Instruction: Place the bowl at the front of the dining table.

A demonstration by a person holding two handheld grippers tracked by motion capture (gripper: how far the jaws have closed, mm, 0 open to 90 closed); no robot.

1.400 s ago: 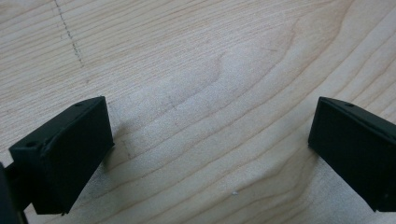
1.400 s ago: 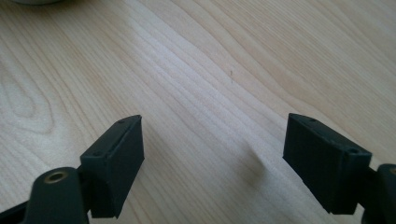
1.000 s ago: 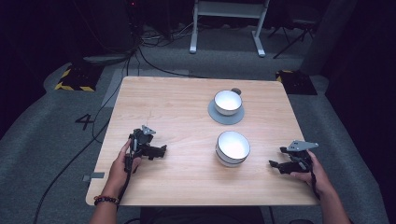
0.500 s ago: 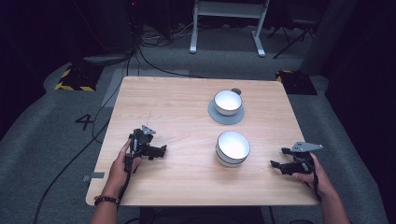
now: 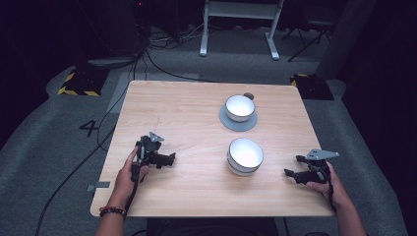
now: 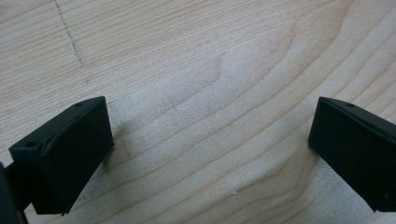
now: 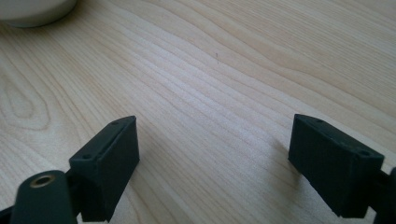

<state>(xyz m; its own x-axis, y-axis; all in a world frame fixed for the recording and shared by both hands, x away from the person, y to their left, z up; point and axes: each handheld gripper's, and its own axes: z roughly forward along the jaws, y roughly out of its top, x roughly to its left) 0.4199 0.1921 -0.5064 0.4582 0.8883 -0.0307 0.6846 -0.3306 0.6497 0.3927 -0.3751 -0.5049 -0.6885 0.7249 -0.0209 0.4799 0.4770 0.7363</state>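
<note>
The left gripper (image 5: 167, 160) sits low over the pale wooden table (image 5: 187, 113) near its left-front part, jaws spread wide with nothing between them. In the left gripper view it's just bare wood grain between the two black pads (image 6: 70, 154). Loads of open tabletop around that hand, and nothing to bump into on the way toward the middle.

Going right, the white ceramic bowl with the thin dark band (image 5: 244, 156) stands upright on bare wood a bit right of centre, toward the front. Behind it, well apart, a white ceramic cup (image 5: 240, 107) sits on a round grey saucer (image 5: 231, 123). The bowl is nearest both grippers, so I'd guess that's what gets picked up.

The right gripper (image 5: 291, 174) is near the front right corner, jaws also wide apart and holding nothing, pointing roughly at the bowl. A bit of the bowl's base peeks into the top left of the right gripper view (image 7: 32, 11).

If it were me: come in level from the right, put one jaw inside the rim and one outside, and close gently, since glazed ceramic will probably be slippery. Lift straight up before moving sideways. Watch the right hand, as it's close to the table's front and right edges, so there's little room to back off there. Steer clear of the cup behind.
</note>
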